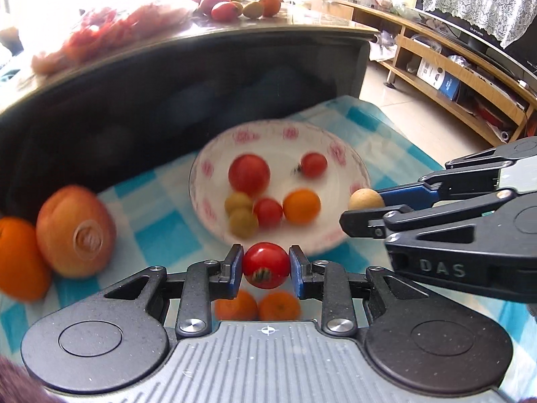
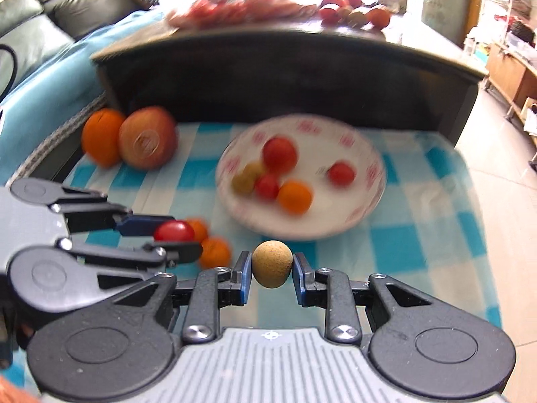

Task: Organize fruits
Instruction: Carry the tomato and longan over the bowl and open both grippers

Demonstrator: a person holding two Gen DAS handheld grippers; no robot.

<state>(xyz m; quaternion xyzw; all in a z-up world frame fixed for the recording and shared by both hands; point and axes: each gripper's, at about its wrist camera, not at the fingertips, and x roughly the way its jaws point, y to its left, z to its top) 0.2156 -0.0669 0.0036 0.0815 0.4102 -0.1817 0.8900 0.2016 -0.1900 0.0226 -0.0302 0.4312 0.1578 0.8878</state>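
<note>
- Right now my left tongs [image 1: 265,265] grip a red cherry tomato [image 1: 265,264] just near the white plate [image 1: 208,181].
- My right tongs [image 2: 272,264] clamp a small tan fruit [image 2: 272,263] at the plate's near-right rim.

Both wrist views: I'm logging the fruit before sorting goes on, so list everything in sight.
Plate: one, white with pink marks, mid-cloth.
Fruits on plate: six; three red, two olive, one orange.
Small oranges: two, on the cloth below the left gripper.
Large orange: one, far left.
Apple: one, reddish, beside it.
Cloth: blue-white check.
Dark table: behind, more fruit on top, blurred.
Cherry tomato: red, held.
Tan fruit: round, held.
Left gripper: shut on the tomato.
Right gripper: shut on the tan fruit.
</note>
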